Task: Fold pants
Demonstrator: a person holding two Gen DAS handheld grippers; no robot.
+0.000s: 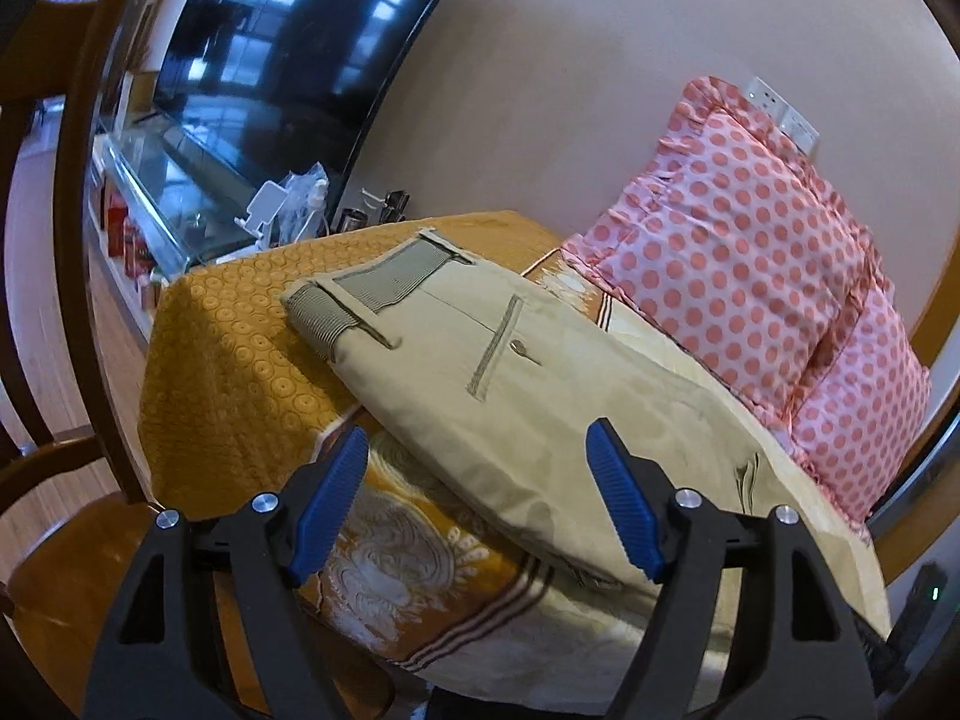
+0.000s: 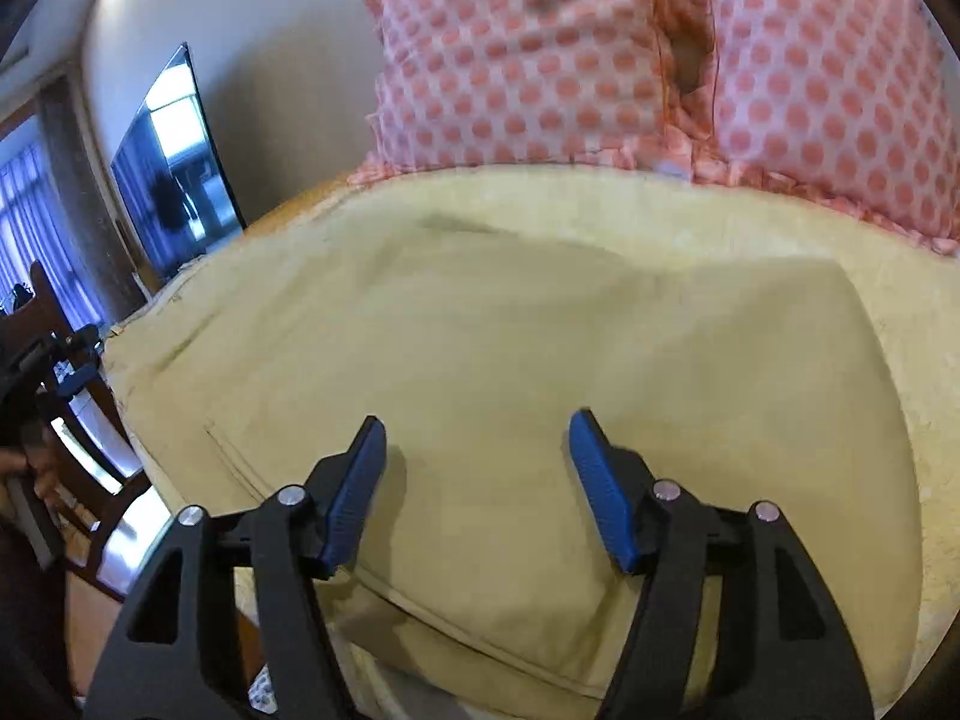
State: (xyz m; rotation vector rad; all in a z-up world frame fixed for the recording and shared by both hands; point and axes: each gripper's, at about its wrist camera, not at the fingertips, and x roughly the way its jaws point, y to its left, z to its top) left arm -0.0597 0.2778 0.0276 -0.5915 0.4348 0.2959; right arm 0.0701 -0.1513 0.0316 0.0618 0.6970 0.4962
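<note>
My left tongs hang wide and empty over the khaki pants, lying flat on the counter. Right tongs also wide, empty, above the cloth. I'd pinch both edges evenly, fold straight.

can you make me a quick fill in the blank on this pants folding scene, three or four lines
1. The pants are ____ in colour.
2. The pillow beside the pants has a pattern of pink ____.
3. The fingers of the left gripper are ____ and hold nothing.
4. The right gripper hovers over the ____.

Missing words: beige; dots; open; pants
</note>
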